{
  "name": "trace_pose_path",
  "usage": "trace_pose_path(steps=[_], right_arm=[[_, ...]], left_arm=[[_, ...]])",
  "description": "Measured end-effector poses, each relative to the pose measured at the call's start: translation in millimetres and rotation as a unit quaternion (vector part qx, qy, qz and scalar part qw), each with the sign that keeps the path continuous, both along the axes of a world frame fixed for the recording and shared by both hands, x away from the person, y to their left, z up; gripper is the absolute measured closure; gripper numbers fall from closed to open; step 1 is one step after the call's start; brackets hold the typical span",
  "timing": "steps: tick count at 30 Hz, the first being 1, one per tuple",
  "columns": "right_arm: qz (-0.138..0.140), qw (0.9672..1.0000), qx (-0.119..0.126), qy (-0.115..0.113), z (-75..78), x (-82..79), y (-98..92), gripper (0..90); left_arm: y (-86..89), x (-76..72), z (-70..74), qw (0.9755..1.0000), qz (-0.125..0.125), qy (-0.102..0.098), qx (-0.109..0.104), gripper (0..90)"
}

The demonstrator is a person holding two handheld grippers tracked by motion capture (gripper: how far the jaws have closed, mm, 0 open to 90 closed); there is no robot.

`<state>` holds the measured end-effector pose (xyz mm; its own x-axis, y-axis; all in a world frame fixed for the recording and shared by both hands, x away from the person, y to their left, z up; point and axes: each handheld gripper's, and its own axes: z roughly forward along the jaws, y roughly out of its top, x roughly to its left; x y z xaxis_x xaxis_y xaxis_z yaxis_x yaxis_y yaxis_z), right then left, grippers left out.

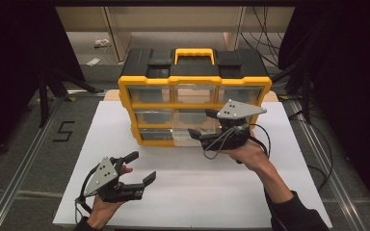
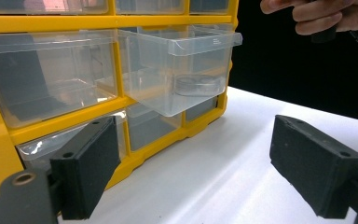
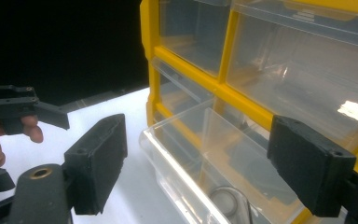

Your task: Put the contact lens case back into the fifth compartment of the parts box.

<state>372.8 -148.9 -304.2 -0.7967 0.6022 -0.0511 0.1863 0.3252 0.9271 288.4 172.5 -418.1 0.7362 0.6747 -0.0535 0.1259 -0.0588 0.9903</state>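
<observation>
We see a yellow-and-black drawer organizer [image 1: 192,91] standing on the white tabletop [image 1: 188,192], its clear bottom-row drawer [image 2: 182,70] pulled out and holding a small round clear dish [image 2: 198,85]. The left gripper view shows the dish whole, while the right gripper view catches its rim at the bottom edge. The right hand-held gripper [image 1: 203,126] sits at the drawer, jaws wide with nothing clamped; the left hand-held gripper [image 1: 139,168] hovers well apart, jaws spread.

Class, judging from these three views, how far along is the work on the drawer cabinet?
Done: one clear drawer of the yellow cabinet is pulled out, a round thing inside. In hand: the right gripper hovers open above it, holding nothing. Left: the left gripper waits open; the drawer is unclosed.
</observation>
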Motion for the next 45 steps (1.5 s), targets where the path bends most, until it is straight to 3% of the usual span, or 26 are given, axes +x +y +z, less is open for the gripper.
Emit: trace_pose_path(steps=[19, 45], right_arm=[[0.030, 0.9995, 0.009, 0.007, -0.8, -16.7, 4.8, 20.4], [0.055, 0.9982, -0.011, 0.022, -14.2, -30.7, 10.6, 20.7]], left_arm=[[0.3, 0.1, 0.0, 1.0000, 0.000, 0.001, -0.001, 15.1], [1.2, 0.2, 0.5, 1.0000, 0.001, 0.000, -0.003, 15.2]])
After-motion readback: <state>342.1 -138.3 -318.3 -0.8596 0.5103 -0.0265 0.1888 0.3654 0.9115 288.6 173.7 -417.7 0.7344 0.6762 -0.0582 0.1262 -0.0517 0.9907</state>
